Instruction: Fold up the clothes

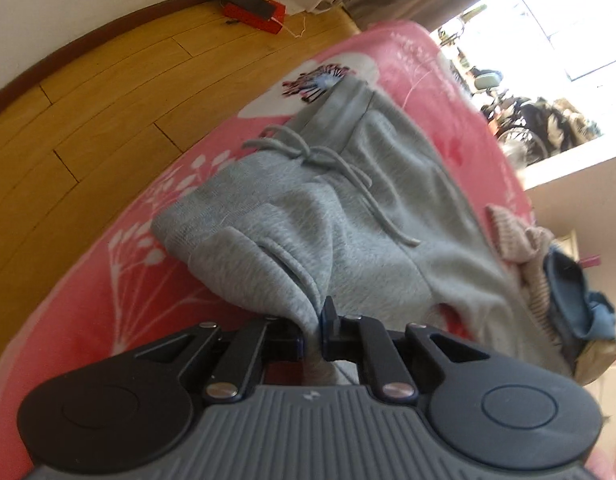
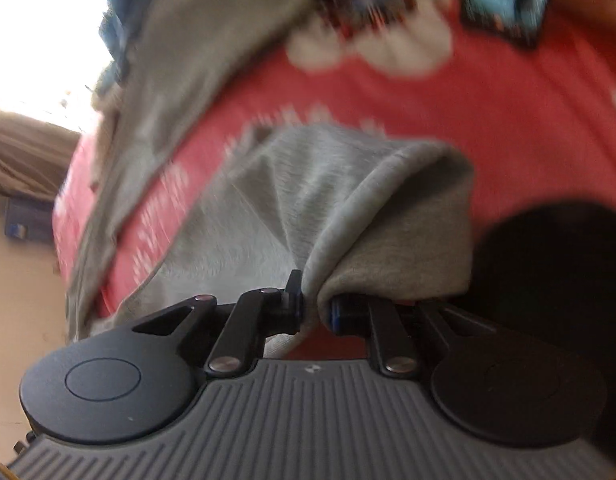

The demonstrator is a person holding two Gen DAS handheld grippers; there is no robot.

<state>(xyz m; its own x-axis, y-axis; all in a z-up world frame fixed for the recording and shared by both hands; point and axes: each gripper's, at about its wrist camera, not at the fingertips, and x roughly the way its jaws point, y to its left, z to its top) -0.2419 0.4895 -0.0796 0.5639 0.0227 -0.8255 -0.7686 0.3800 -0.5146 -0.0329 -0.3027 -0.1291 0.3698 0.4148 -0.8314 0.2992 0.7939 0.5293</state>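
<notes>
Two grippers are each pinching the same grey sweatpants point(image 1: 347, 216), which lie on a pink blanket with white flowers point(image 1: 120, 280) on a bed. The left gripper point(image 1: 313, 334) is clenched on a bunch of cloth near the pocket, close to the waistband and its drawstring point(image 1: 331, 164). The right gripper point(image 2: 311, 308) is clenched on another bit of the grey cloth, which folds over itself just above the claw; that picture is blurry, so which part of the pants it is cannot be told. It looks like a fold is being made, with both held spots being carried together. To do it well, both claws should stay shut tight, move at the same speed, and keep the cloth stretched flat between them so it does not bunch up. The edges should line up before the cloth is set down. There is open pink blanket beside the pants to lay them on. A heap of other clothes point(image 1: 563, 280) sits near one end, so keep away from it. The edge of the bed is close on the other side, with the wood floor point(image 1: 88, 128) below, so the pants should not slide that way.
</notes>
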